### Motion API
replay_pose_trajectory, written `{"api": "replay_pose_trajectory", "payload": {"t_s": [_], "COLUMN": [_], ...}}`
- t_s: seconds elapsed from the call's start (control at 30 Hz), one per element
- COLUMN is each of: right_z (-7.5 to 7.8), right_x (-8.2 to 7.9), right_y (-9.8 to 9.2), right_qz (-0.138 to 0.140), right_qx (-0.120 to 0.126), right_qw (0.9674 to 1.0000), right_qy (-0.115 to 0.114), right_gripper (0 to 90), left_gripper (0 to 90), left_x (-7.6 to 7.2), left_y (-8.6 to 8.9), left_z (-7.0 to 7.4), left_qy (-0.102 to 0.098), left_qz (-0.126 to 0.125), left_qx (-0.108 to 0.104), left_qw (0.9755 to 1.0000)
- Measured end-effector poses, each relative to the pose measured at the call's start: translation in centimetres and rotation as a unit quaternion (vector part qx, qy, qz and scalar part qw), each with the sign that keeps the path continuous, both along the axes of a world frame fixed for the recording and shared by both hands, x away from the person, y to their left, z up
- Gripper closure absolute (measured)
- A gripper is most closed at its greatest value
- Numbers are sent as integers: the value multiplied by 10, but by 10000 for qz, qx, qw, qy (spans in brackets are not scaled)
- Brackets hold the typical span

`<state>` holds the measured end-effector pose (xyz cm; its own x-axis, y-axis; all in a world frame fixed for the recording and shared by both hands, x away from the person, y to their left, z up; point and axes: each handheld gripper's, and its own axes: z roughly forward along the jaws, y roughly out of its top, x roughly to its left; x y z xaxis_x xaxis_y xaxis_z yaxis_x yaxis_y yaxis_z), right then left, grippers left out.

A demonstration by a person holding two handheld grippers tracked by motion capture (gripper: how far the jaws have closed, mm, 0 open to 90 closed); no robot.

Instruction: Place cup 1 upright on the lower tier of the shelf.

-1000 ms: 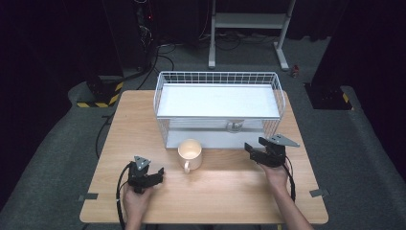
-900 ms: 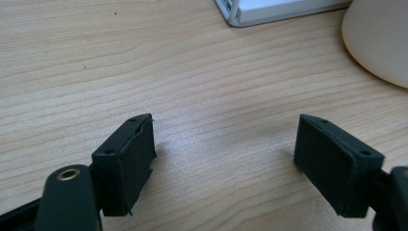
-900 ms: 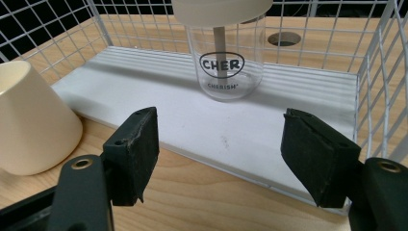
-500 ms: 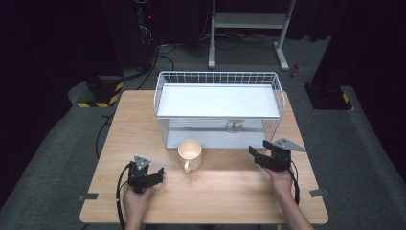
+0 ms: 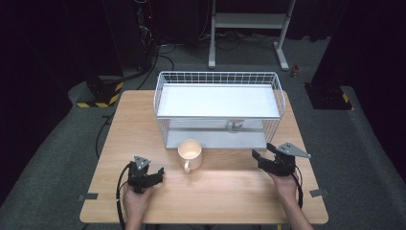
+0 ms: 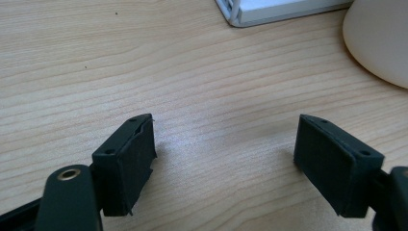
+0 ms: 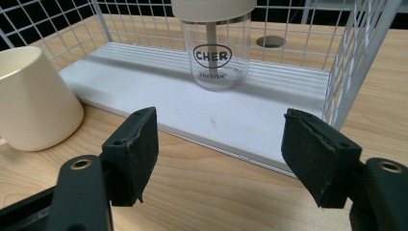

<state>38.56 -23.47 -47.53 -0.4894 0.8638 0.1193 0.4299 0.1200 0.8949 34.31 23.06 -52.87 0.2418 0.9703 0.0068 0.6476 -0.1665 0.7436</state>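
Mug (image 5: 189, 152) sits between both open, empty tongs.

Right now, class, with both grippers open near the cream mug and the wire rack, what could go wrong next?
1. The right gripper faces the glass jar on the rack's lower shelf; reaching in, it might clip the wire side or tip the jar.
2. The mug stands close to the rack's front edge; a sweeping gripper could knock it.

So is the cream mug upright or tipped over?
Upright. In the high view the mug stands on the table with its round mouth facing up, in front of the wire rack; nothing shows inside it.
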Motion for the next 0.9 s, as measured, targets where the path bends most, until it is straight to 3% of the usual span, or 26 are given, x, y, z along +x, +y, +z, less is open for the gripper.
{"api": "replay_pose_trajectory", "payload": {"t_s": [0.3, 0.9], "right_z": [0, -8], "right_x": [-8, -30], "right_y": [-6, -21], "right_qz": [-34, -64], "right_qx": [123, 112], "right_qw": [9999, 9999], "right_qy": [-33, -89], "right_gripper": [290, 290], "left_gripper": [224, 224], "left_x": [0, -1], "left_y": [0, 0], "left_z": [0, 0], "left_qy": [4, 12], "left_qz": [-7, 2], "left_qx": [7, 5], "left_qw": [10000, 10000]}}
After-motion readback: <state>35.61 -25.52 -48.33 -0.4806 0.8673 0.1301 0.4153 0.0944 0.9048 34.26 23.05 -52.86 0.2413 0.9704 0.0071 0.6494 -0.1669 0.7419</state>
